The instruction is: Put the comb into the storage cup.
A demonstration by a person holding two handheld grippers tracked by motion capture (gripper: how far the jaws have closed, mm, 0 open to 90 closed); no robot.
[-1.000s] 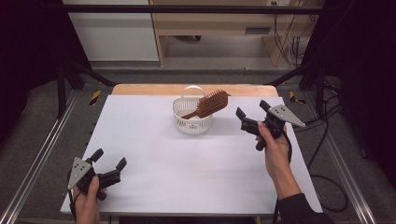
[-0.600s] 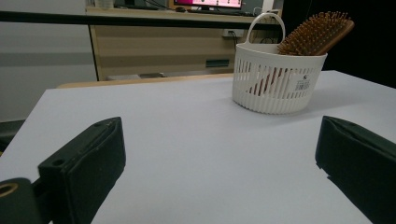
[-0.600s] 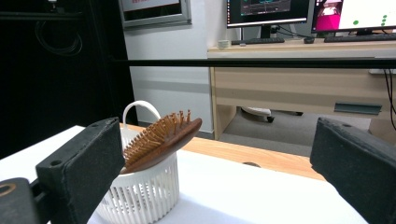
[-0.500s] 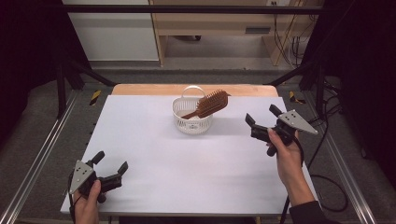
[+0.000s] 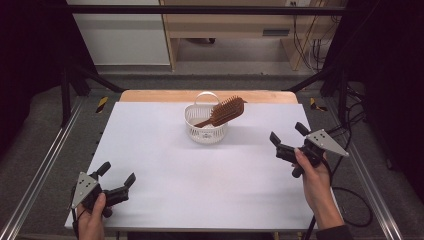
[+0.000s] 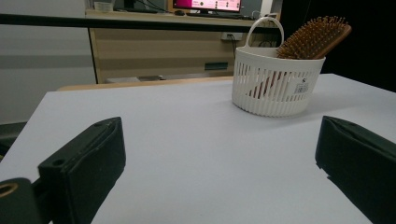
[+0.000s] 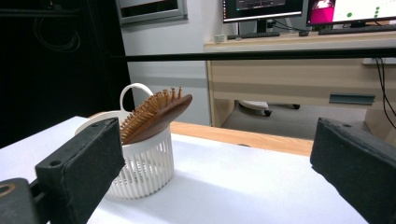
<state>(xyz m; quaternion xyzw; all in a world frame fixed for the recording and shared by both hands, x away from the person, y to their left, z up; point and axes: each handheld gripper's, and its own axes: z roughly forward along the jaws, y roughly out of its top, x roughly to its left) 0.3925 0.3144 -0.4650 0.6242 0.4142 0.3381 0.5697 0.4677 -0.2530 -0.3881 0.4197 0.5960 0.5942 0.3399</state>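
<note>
Though basket-held, hairbrush (image 5: 227, 111) well beyond right tool (image 5: 289, 140).

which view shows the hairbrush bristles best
The left gripper view: the hairbrush faces it, bristles in full view above the basket rim. The right gripper view shows the brush side-on, with its wooden back. The high view shows it small, bristles up.

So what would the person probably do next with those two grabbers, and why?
Probably nothing much: draw the right gripper a little nearer the table's front edge. The hairbrush already leans in the basket, and both grippers are open, holding nothing.
</note>
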